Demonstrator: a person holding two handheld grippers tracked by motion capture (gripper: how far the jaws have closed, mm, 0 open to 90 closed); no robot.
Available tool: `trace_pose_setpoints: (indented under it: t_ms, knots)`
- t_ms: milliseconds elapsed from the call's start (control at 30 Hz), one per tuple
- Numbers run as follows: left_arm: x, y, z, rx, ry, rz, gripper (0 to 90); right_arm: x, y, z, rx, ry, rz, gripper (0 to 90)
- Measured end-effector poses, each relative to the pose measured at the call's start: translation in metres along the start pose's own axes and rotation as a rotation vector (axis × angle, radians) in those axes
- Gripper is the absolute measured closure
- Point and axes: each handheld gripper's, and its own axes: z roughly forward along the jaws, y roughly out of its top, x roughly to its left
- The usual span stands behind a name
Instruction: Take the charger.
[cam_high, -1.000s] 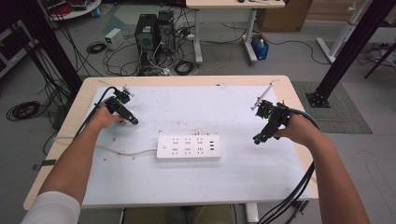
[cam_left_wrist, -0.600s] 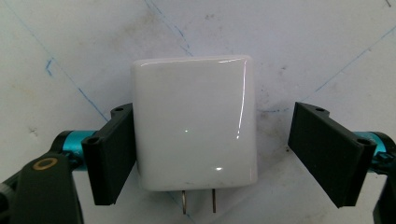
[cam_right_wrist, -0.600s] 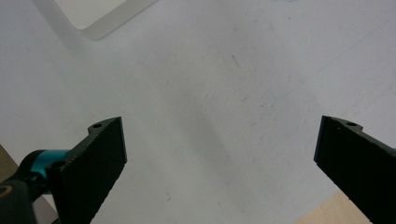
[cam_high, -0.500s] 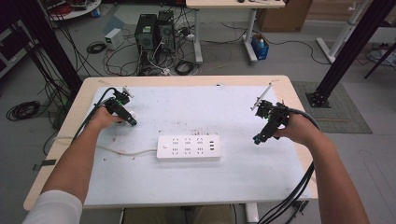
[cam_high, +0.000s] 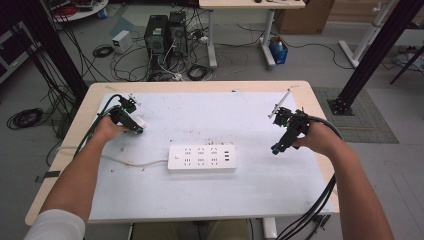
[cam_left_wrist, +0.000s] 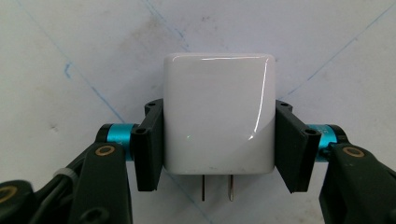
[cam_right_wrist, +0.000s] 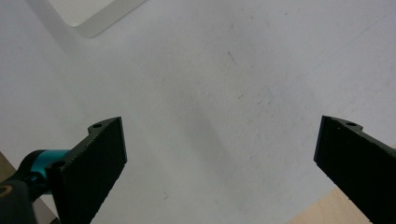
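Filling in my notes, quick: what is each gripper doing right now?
Left gripper: just closed, now shut on the glossy white two-pin plug adapter.
Right gripper: open, holding nothing.

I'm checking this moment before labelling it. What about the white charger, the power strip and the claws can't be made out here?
- White charger: left gripper view; its side faces are covered by the left claw, whose jaws have just been closing onto it.
- Charger in the high view: too small to make out its prongs.
- Power strip: high view; socket types too small; right gripper view cuts it at the top edge.
- Right claw: open; bottom edge cuts its jaws.
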Motion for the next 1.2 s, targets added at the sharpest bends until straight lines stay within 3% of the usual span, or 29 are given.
trace_pose_setpoints:
  t_ms: [167, 233, 267, 300, 333, 567, 900, 1033, 1200]
  knots:
    - [-0.005, -0.002, -0.018, -0.041, -0.006, 0.016, 42.7, 0.001, 0.001, -0.001, -0.008, -0.002, -0.001, 1.7]
    - [-0.005, -0.002, -0.018, -0.041, -0.006, 0.016, 42.7, 0.001, 0.002, -0.001, -0.010, -0.001, -0.004, 1.7]
    - [-0.010, -0.002, -0.034, -0.081, -0.019, 0.026, 42.7, 0.002, 0.002, -0.001, -0.015, -0.002, -0.009, 1.7]
    - [-0.010, -0.002, -0.034, -0.081, -0.019, 0.026, 42.7, 0.002, 0.002, -0.001, -0.015, -0.002, -0.009, 1.7]
    - [-0.015, -0.004, -0.045, -0.110, -0.034, 0.026, 42.7, 0.003, 0.002, -0.002, -0.022, -0.002, -0.005, 1.8]
    - [-0.030, -0.009, -0.075, -0.167, -0.059, 0.063, 42.7, 0.003, 0.002, -0.002, -0.029, 0.007, 0.000, 1.7]
    - [-0.076, -0.009, -0.128, -0.201, -0.073, 0.209, 42.7, 0.009, 0.004, -0.007, -0.060, 0.005, -0.015, 1.7]
    - [-0.083, -0.010, -0.135, -0.222, -0.075, 0.213, 42.7, 0.011, 0.005, -0.008, -0.064, 0.006, -0.022, 1.7]
    - [-0.099, -0.011, -0.141, -0.220, -0.084, 0.269, 42.6, 0.017, 0.007, -0.005, -0.065, 0.010, -0.040, 1.7]
